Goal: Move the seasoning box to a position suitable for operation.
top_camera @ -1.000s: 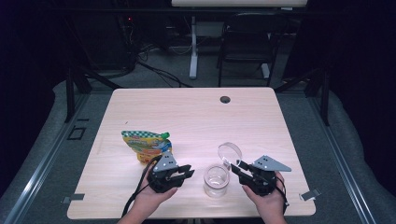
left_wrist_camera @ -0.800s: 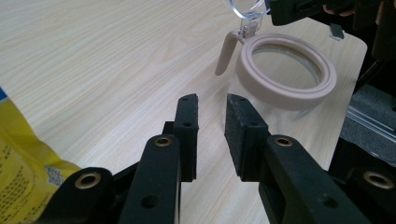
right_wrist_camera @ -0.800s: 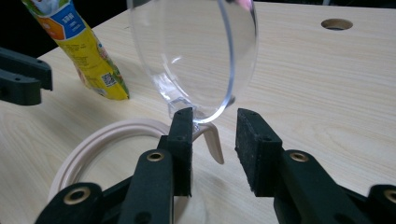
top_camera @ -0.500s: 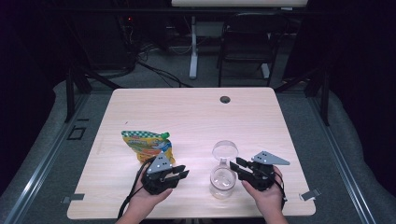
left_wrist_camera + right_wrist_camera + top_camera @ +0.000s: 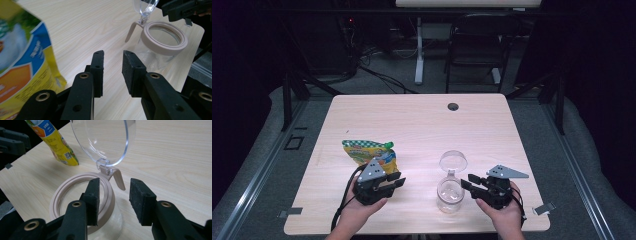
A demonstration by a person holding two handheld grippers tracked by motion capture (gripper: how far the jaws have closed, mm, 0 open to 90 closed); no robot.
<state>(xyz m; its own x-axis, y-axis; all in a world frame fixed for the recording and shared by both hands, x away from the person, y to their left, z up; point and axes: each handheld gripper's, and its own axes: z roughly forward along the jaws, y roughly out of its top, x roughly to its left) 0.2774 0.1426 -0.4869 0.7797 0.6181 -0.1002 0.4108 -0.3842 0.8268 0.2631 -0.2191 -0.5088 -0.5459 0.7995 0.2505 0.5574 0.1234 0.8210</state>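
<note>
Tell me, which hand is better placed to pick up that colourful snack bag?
Probably the left: the left claw sits open right beside the yellow printed snack bag, while the right claw is at the clear glass jar.

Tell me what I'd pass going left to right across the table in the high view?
Snack bag → left claw → clear jar with its lid open → right claw.

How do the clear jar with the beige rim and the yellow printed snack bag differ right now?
The clear jar with the beige rim stands upright, its hinged lid flipped open; the yellow printed snack bag lies flat, and whether it is open cannot be told. The jar is see-through and rigid-looking; the bag is opaque and soft-looking, with bright print. The jar is beside the right gripper, the bag by the left gripper. Both rest on the wooden table, ungripped.
</note>
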